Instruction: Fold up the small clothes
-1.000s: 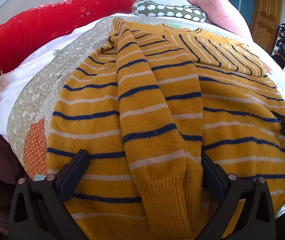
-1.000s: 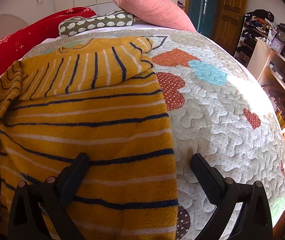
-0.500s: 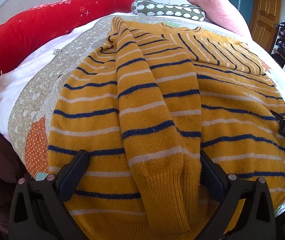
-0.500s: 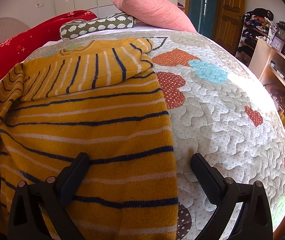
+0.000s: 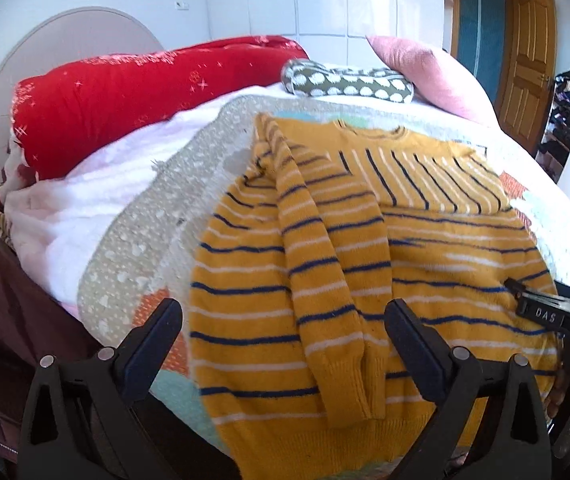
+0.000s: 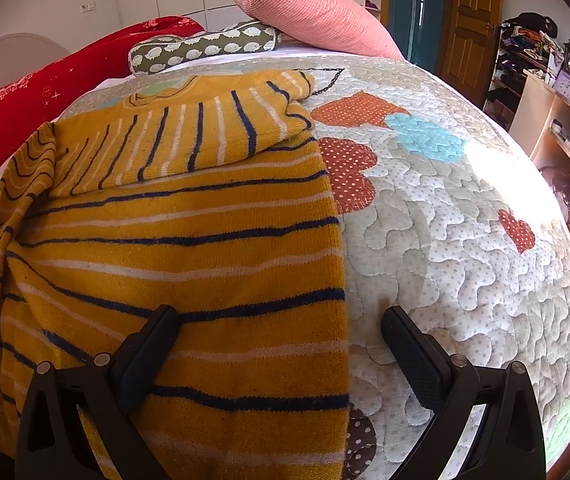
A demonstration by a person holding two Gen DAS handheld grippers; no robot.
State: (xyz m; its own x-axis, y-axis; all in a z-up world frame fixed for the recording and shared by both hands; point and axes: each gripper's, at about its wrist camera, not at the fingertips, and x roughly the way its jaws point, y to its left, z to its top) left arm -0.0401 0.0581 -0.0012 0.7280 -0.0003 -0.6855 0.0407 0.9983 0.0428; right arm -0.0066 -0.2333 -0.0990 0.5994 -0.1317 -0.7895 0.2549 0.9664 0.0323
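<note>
yellow striped sweater [image 5: 365, 264] flat on patchwork quilt [image 6: 465, 240], both sleeves folded over its body, left gripper [image 5: 283, 322] spread wide above the hem with nothing between its fingers, right gripper [image 6: 279, 328] spread wide, straddling the sweater's right edge, holding nothing

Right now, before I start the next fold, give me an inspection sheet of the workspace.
Surface: quilt on a bed, bare to the sweater's right.
Job's things: striped sweater lying flat, both sleeves folded in; left sleeve runs down the body, cuff near the hem.
Clutter: red blanket, spotted bolster, pink pillow at the far end.
Grippers: left gripper open above the cuff; right gripper open over the sweater's right edge.
Cables: nothing seen.
Surroundings: wooden door, shelves.
</note>
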